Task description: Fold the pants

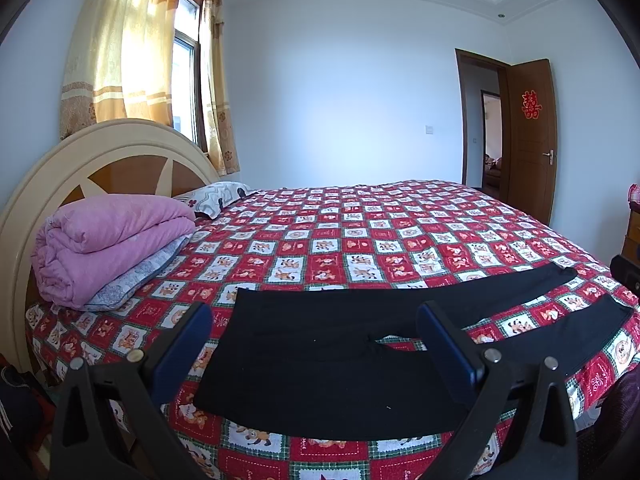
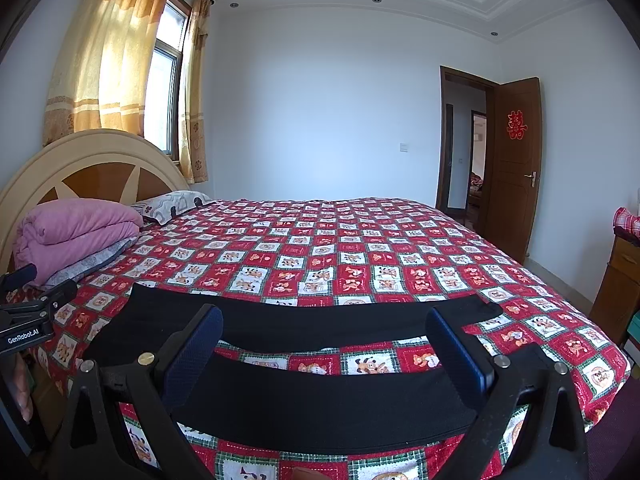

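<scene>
Black pants (image 1: 320, 360) lie flat on the near edge of the bed (image 1: 360, 232), waist to the left, the two legs spread apart toward the right. My left gripper (image 1: 314, 316) is open and empty, held above the waist and crotch area. My right gripper (image 2: 324, 324) is open and empty, held above the two legs of the pants (image 2: 320, 396), with the bedspread showing between them. The left gripper's body (image 2: 28, 316) shows at the left edge of the right wrist view.
A folded pink quilt (image 1: 112, 240) on a grey pillow and a patterned pillow (image 1: 218, 196) lie by the headboard (image 1: 100, 152). A curtained window is behind. An open brown door (image 1: 528, 140) is at the far right. A wooden cabinet (image 2: 620, 284) stands right of the bed.
</scene>
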The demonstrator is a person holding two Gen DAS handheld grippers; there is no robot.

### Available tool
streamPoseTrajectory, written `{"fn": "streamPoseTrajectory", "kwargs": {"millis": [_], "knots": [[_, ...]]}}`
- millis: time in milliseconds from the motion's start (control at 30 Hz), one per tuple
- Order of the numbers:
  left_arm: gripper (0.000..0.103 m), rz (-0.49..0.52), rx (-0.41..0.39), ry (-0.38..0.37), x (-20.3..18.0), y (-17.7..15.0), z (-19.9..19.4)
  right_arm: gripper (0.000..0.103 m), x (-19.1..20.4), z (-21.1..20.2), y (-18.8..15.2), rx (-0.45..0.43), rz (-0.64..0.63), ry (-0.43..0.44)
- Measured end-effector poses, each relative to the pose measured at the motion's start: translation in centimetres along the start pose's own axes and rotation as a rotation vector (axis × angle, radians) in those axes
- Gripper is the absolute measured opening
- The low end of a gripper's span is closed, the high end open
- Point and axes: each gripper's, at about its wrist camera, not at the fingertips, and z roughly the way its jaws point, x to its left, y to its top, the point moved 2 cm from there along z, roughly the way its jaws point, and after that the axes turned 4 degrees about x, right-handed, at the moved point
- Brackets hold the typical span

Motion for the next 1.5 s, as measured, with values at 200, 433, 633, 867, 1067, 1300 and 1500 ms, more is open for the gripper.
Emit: {"fn": "streamPoseTrajectory", "kwargs": {"millis": [200,433,633,867,1067,1300,1500], "knots": [[0.103,0.000,0.001,-0.001,0.0,0.0,0.0,0.102,0.0,0.0,0.0,0.001,-0.001,0.000],[0.103,-0.001,0.003,-0.001,0.1,0.0,0.1,0.102,0.1,0.0,0.0,0.002,-0.001,-0.001],[0.103,-0.001,0.004,0.000,0.1,0.0,0.1,0.102,0.1,0.0,-0.1,0.002,-0.002,-0.001],[0.103,-0.005,0.006,0.001,0.2,-0.7,0.3,0.102,0.1,0.0,-0.1,0.003,-0.003,-0.001],[0.103,-0.006,0.010,0.002,0.3,-1.3,0.3,0.102,0.3,0.1,-0.4,0.007,-0.005,-0.002],[0.103,-0.007,0.051,-0.006,-0.1,-2.1,2.2,0.102,0.8,1.4,-1.6,0.039,-0.025,-0.011],[0.103,0.003,0.121,-0.010,2.1,-2.4,7.3,0.102,0.2,4.2,-2.6,0.100,-0.046,-0.057]]}}
